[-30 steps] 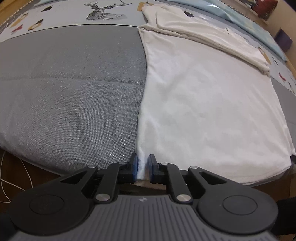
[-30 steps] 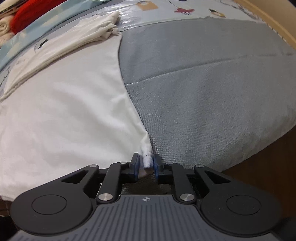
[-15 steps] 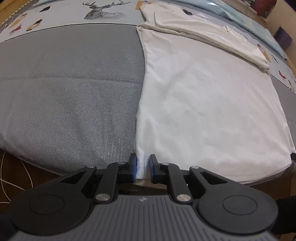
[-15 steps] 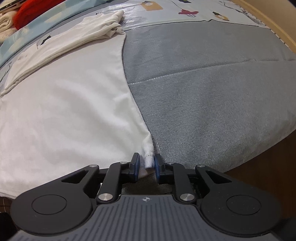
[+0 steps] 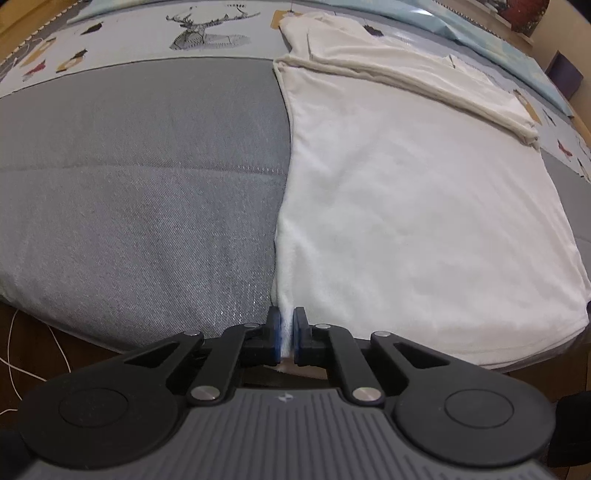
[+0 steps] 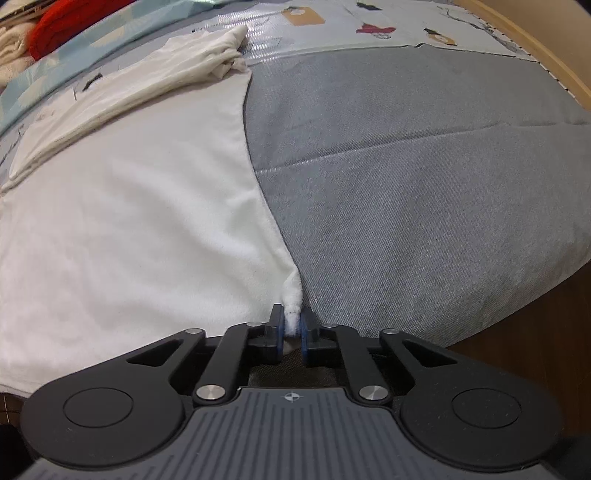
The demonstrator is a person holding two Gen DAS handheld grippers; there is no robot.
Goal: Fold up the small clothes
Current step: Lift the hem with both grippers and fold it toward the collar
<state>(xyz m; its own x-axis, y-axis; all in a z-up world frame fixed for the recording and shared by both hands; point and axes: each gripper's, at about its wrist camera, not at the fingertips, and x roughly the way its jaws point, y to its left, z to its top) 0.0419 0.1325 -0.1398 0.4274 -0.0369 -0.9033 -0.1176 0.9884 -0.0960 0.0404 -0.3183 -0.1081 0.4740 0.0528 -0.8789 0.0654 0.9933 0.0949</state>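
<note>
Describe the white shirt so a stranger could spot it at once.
Start at the grey quilt covering the bed. The white shirt lies flat on it, sleeves folded across its far end. Unlike the red bundle beyond, both grippers pinch its near corners.

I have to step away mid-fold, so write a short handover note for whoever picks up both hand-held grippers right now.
Left hand-held gripper: its jaws have just been closing and are shut on the near left corner of the white shirt.
Right hand-held gripper: its jaws have just been closing too, and are shut on the near right corner, which is bunched between the pads.
The shirt lies flat on the grey bedcover, hem at the near edge of the bed.
Done: the far end, sleeves included, is folded in as a band.
Left: probably carry both corners away to the far band, then smooth.
</note>
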